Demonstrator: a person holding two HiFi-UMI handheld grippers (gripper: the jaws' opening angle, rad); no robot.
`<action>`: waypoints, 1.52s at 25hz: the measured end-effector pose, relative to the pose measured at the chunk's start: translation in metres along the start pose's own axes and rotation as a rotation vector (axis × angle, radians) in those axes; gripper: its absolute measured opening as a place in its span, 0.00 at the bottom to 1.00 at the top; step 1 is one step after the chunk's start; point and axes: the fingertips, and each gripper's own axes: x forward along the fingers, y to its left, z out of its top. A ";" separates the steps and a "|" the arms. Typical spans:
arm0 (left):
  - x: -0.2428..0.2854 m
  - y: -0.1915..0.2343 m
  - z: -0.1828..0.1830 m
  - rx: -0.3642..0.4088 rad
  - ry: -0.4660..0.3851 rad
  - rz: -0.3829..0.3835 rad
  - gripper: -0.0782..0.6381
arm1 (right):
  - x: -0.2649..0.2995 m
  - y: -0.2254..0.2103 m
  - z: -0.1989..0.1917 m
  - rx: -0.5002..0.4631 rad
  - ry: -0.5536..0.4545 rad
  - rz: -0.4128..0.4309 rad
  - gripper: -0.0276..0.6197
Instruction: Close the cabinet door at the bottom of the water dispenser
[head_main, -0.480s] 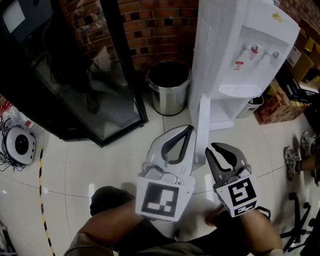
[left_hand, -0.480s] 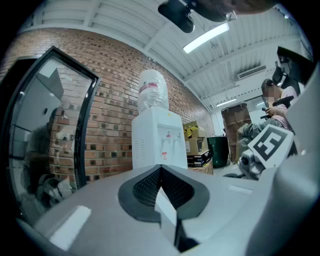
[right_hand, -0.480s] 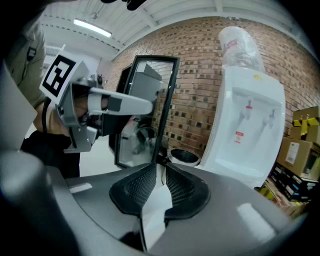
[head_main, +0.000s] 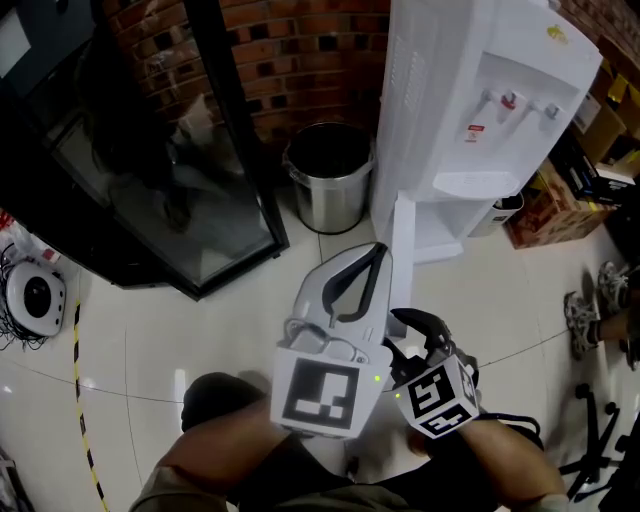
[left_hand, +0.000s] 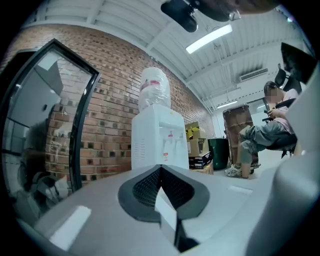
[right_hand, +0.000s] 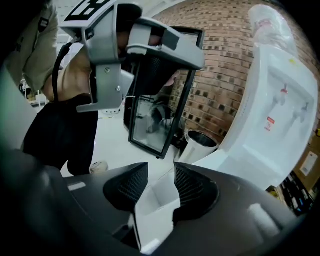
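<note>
Right gripper view gives us the clearest read. The right gripper (right_hand: 160, 167) has its jaws partly apart, and the white cabinet door (right_hand: 157, 205) stands edge-on between them. The right pad looks to be touching the panel, while a sliver of floor shows beside the left pad. We judge that the jaws straddle the door without clamping it.

From the head view, the door hangs open at the foot of the water dispenser (head_main: 470, 90). Its long axis runs from the hinge at the far end straight toward us, and its free edge is the near end. The right gripper sits at that near end.

The left gripper (head_main: 377, 252) lies just left of the panel, further along toward the hinge. Its tips are pressed together and we see nothing held in them. Its own view shows a white strip in the gap behind the tips, and we cannot tell what that strip is.

The cabinet opening lies to the right of the door. We judge the free edge must swing right and away from us, and the right gripper is the one placed to carry it there.
</note>
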 end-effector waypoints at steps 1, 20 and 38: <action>0.002 0.001 0.000 -0.003 -0.002 -0.001 0.11 | 0.003 0.001 -0.005 -0.002 0.020 0.009 0.32; 0.053 -0.018 -0.022 -0.044 0.039 -0.062 0.11 | -0.026 -0.032 -0.058 0.052 0.177 0.016 0.25; 0.117 -0.025 -0.093 0.007 0.181 -0.081 0.11 | -0.068 -0.212 -0.157 0.299 0.360 -0.291 0.20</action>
